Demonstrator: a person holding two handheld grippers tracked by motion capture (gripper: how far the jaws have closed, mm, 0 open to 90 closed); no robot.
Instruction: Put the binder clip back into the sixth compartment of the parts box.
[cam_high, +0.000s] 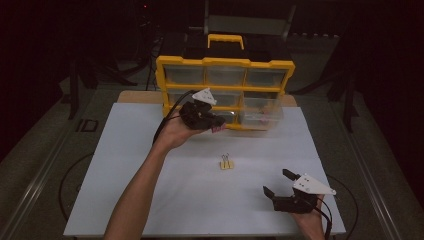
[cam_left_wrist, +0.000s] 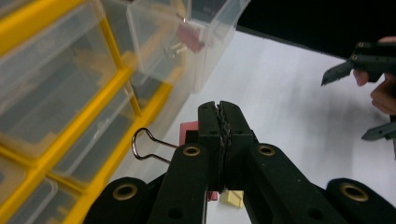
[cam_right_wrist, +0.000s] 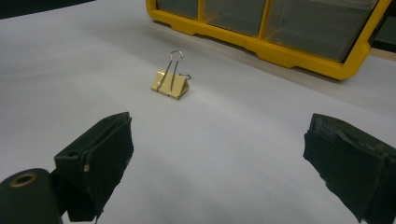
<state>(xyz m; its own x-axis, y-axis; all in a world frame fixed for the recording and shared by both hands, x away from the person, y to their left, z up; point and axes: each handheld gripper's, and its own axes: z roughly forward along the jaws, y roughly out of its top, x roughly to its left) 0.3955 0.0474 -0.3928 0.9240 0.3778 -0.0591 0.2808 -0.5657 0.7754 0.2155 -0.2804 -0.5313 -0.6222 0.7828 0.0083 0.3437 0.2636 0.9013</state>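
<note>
Left gripper (cam_left_wrist: 219, 109): jaws pressed together on a pink clip (cam_left_wrist: 189, 129), whose body juts from the left side of the closed pads at centre frame in the left gripper view. The clip's wire handle (cam_left_wrist: 148, 148) runs leftward from the body, its loop end toward the left edge, so the long axis lies roughly across the frame. In the high view the same gripper (cam_high: 216, 123) sits just above centre, raised off the table, with the pink clip (cam_high: 218, 129) showing as a small patch at its tip, just in front of the yellow organizer (cam_high: 225, 63).

Right gripper (cam_right_wrist: 219, 158): jaws wide apart with nothing between them, at the lower corners of the right gripper view. Beyond them, upper centre, a yellow clip (cam_right_wrist: 170, 84) rests on the white table (cam_right_wrist: 70, 70), one wire handle standing up.

Differences between views: the left gripper view shows another pink clip (cam_left_wrist: 189, 37) inside a clear drawer (cam_left_wrist: 159, 42) at upper centre, blurred in the high view. The high view places the yellow clip (cam_high: 227, 164) at mid-table, between the two grippers, with the right gripper (cam_high: 278, 183) at lower right.
</note>
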